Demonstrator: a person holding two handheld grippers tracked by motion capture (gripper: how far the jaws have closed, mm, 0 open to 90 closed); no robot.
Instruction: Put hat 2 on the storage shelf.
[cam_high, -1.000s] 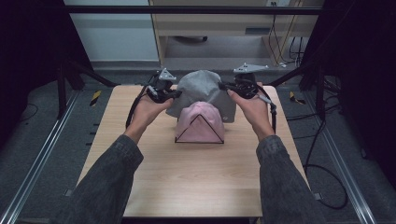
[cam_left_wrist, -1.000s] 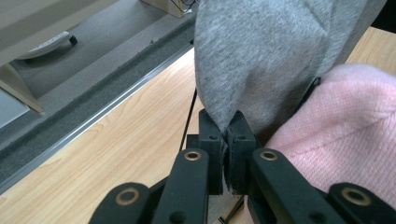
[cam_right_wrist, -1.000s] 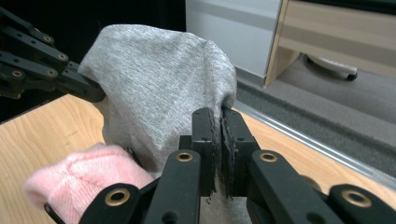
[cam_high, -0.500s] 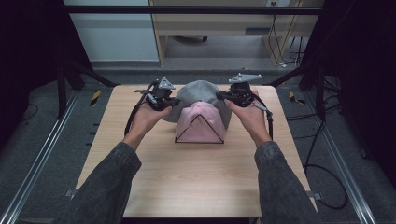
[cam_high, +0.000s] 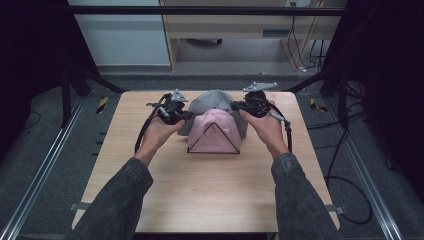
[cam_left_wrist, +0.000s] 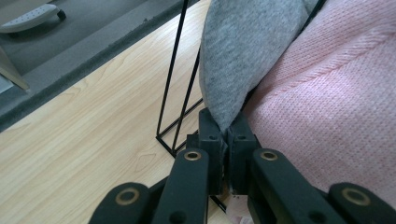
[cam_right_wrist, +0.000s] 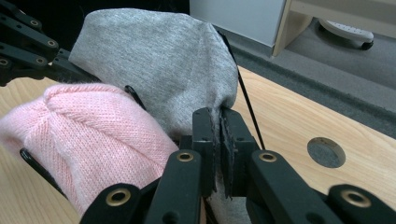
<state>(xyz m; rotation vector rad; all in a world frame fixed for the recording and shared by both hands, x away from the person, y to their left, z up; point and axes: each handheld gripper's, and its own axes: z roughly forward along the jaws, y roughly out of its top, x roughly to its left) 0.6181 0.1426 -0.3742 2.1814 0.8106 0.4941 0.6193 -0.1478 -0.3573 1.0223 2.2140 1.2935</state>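
Note:
A pink knit cloth (cam_high: 215, 131) hangs over the near part of a black wire rack (cam_high: 213, 151) at the table's far middle. A grey cloth (cam_high: 212, 100) drapes over the rack behind it. My left gripper (cam_high: 186, 116) is shut on the grey cloth's left edge (cam_left_wrist: 243, 56), just beside the pink knit (cam_left_wrist: 336, 93). My right gripper (cam_high: 239, 106) is shut on the grey cloth's right edge (cam_right_wrist: 173, 60), with the pink cloth (cam_right_wrist: 88, 130) in front of it. Thin black rack wires (cam_left_wrist: 180, 79) stand on the wood under the cloth.
The wooden table (cam_high: 200, 190) has bare room in front of the rack. A round hole (cam_right_wrist: 326, 151) sits in the tabletop near the right gripper. A pale cabinet (cam_high: 235, 20) stands behind the table, and metal rails (cam_high: 45, 165) run along both sides.
Both grippers have moved toward me and slightly lower, drawing the grey cloth's edges down over the rack behind the pink cloth.

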